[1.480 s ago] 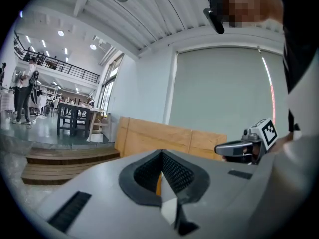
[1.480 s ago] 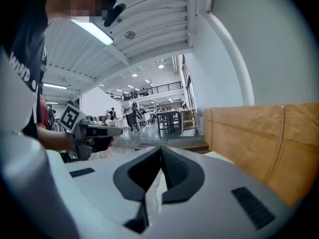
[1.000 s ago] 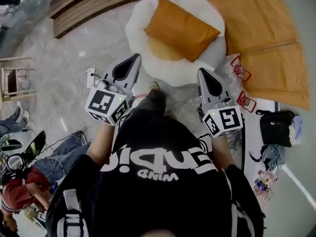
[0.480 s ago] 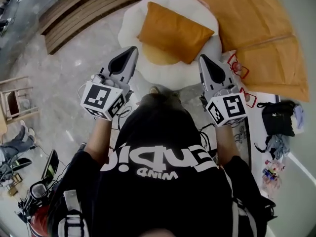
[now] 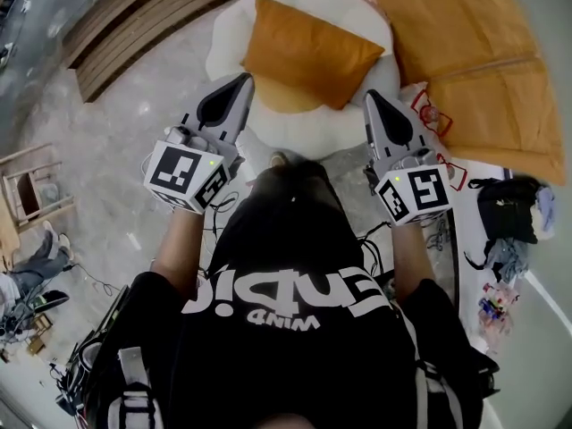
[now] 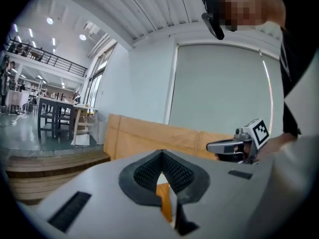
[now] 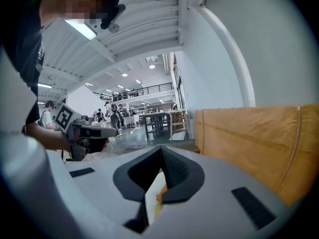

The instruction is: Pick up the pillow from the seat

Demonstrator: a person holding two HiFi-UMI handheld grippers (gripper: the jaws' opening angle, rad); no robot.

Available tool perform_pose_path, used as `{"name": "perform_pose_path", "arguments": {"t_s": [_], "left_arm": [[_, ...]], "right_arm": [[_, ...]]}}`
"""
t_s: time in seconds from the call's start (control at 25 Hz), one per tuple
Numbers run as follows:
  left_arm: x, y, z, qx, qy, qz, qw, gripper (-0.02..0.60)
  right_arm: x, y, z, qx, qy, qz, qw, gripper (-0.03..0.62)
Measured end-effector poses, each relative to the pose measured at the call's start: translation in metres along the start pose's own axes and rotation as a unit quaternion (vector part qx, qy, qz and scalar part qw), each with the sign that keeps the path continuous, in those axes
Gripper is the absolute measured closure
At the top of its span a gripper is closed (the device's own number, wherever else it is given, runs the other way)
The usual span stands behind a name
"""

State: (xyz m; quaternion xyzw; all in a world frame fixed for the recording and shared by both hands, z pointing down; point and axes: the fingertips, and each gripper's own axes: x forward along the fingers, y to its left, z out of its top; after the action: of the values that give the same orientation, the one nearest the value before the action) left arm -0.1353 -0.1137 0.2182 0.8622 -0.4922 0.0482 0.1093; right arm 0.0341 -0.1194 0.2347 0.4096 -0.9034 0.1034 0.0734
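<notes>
1. Orange pillow (image 5: 308,52) lies flat-ish on the white round seat (image 5: 223,47), one corner towards the person; a paler orange pad (image 5: 288,102) shows under its near edge.
2. Left gripper (image 5: 243,80): jaws fully together, nothing between them. Its own view confirms it (only a sliver of orange shows past the pads).
3. Right gripper (image 5: 370,96): same, jaws closed and empty.
4. Both grippers are held out in front of the person, pointing at the seat, one on each side of the pillow's near corner. Tips overlap the seat's near rim in the head view; neither touches the pillow.
5. Marker cubes face the head camera: left marker cube (image 5: 188,175), right marker cube (image 5: 414,195).
6. Tan panels (image 5: 483,52) sit just right of the seat; wooden steps (image 5: 134,16) lie behind and to its left.
7. Black bag (image 5: 500,222) is on the floor to the person's right, well apart from the seat.
8. Person's black T-shirt (image 5: 295,329) fills the lower head view.
</notes>
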Motion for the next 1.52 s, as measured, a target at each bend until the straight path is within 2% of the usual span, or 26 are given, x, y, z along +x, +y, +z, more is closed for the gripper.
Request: {"name": "perform_pose_path", "arguments": {"t_s": [0.28, 0.56, 0.72, 0.84, 1.04, 1.16, 1.32, 1.52], "left_arm": [[0.032, 0.002, -0.027, -0.013, 0.038, 0.004, 0.9992, 0.574], [0.069, 0.007, -0.091, -0.046, 0.067, -0.005, 0.9967, 0.574], [0.089, 0.003, -0.125, -0.056, 0.064, -0.018, 0.9963, 0.574], [0.094, 0.001, -0.159, -0.071, 0.079, -0.017, 0.9941, 0.574], [0.101, 0.008, -0.182, -0.094, 0.095, -0.014, 0.9909, 0.574], [0.105, 0.016, -0.174, -0.089, 0.090, -0.016, 0.9918, 0.574], [0.116, 0.029, -0.170, -0.057, 0.099, -0.027, 0.9931, 0.574], [0.147, 0.063, -0.172, -0.017, 0.084, -0.030, 0.9959, 0.574]], "right_arm": [[0.011, -0.028, -0.041, 0.015, 0.028, -0.001, 0.999, 0.572], [0.028, -0.044, -0.104, 0.039, 0.072, 0.000, 0.997, 0.572], [0.036, -0.049, -0.141, 0.044, 0.078, -0.006, 0.996, 0.572], [0.034, -0.051, -0.175, 0.057, 0.092, -0.013, 0.994, 0.572], [0.046, -0.052, -0.191, 0.057, 0.102, -0.006, 0.993, 0.572], [0.059, -0.055, -0.180, 0.047, 0.091, 0.000, 0.995, 0.572], [0.079, -0.066, -0.167, 0.031, 0.081, 0.011, 0.996, 0.572], [0.111, -0.088, -0.179, 0.018, 0.093, 0.023, 0.995, 0.572]]}}
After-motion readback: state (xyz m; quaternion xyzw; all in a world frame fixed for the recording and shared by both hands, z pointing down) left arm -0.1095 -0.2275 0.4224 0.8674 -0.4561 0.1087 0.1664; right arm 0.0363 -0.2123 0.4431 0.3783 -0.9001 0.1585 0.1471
